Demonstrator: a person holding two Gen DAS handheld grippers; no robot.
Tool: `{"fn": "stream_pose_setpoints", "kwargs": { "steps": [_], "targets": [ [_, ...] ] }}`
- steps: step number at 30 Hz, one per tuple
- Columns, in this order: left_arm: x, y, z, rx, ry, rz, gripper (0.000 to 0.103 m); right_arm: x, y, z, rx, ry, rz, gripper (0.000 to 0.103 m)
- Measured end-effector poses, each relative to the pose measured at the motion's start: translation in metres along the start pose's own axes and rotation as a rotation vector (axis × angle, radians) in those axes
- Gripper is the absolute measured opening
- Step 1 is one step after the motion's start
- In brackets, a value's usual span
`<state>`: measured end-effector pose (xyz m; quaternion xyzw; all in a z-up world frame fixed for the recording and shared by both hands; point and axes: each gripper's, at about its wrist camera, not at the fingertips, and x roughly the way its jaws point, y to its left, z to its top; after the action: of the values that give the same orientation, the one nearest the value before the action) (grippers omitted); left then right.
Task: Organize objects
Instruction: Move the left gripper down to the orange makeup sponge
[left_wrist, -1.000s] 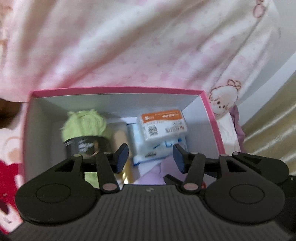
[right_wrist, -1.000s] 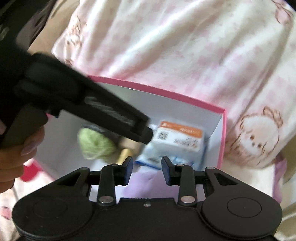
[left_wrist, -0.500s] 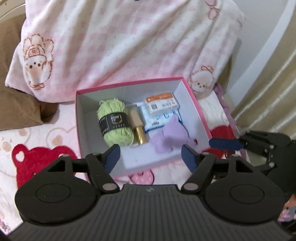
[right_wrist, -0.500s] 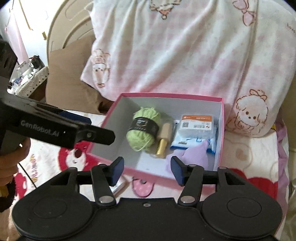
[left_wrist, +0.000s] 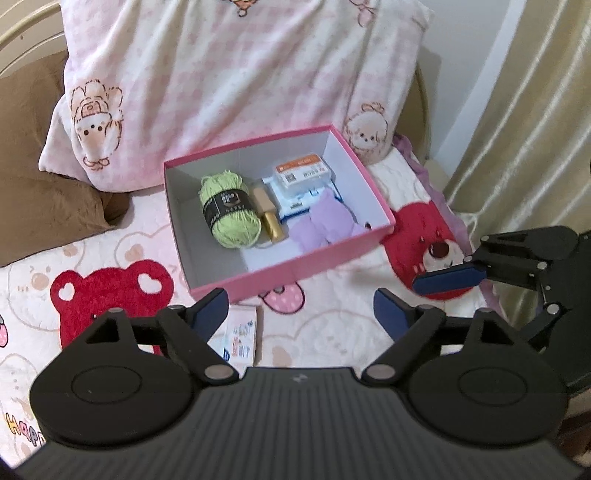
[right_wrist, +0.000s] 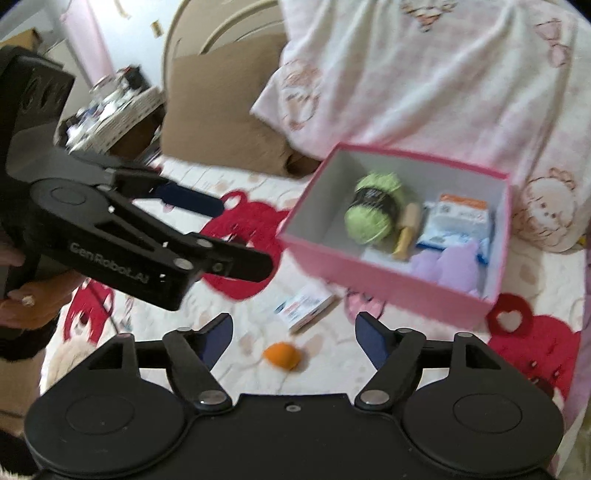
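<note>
Pulling both grippers back and up from the pink cardboard box (left_wrist: 295, 266), I now see it whole rather than only its inside. My left gripper (left_wrist: 300, 312) and right gripper (right_wrist: 293, 338) have just been opening and stand spread with nothing between them. I judge the last drop done.

In the box: one green yarn ball (left_wrist: 229, 210), one gold-capped tube (left_wrist: 267, 214), one white packet stack (left_wrist: 301, 184), one lilac soft toy (left_wrist: 327, 223). On the bear-print blanket (left_wrist: 332, 332) remain one small printed carton (right_wrist: 306, 306) and one orange ball (right_wrist: 282, 355).
</note>
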<state>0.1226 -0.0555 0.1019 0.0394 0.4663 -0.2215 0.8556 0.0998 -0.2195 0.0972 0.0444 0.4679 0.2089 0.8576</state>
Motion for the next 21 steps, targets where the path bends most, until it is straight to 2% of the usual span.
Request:
{"fn": "stream_pose_setpoints", "kwargs": {
  "steps": [3, 6, 8, 11, 14, 17, 21],
  "targets": [
    [0.002, 0.002, -0.016, -0.003, -0.004, 0.006, 0.089, 0.008, 0.009, -0.014, -0.009, 0.014, 0.037, 0.081],
    [0.003, 0.009, -0.028, -0.064, -0.026, 0.006, 0.092, 0.019, 0.012, -0.028, -0.001, 0.021, 0.055, 0.081],
    [0.004, 0.011, -0.035, -0.052, -0.045, -0.010, 0.094, 0.025, 0.014, -0.035, -0.004, 0.028, 0.053, 0.081],
    [0.011, 0.014, -0.046, -0.048, -0.049, 0.003, 0.094, 0.033, 0.017, -0.041, -0.030, 0.027, 0.047, 0.081],
    [0.027, 0.025, -0.058, -0.077, 0.005, -0.040, 0.094, 0.046, 0.024, -0.047, -0.081, 0.021, 0.011, 0.081],
    [0.043, 0.034, -0.069, -0.113, 0.068, -0.098, 0.094, 0.070, 0.033, -0.052, -0.161, 0.060, -0.026, 0.081],
    [0.055, 0.041, -0.084, -0.127, 0.086, -0.093, 0.094, 0.093, 0.036, -0.056, -0.176, 0.081, 0.006, 0.081]
  ]
}}
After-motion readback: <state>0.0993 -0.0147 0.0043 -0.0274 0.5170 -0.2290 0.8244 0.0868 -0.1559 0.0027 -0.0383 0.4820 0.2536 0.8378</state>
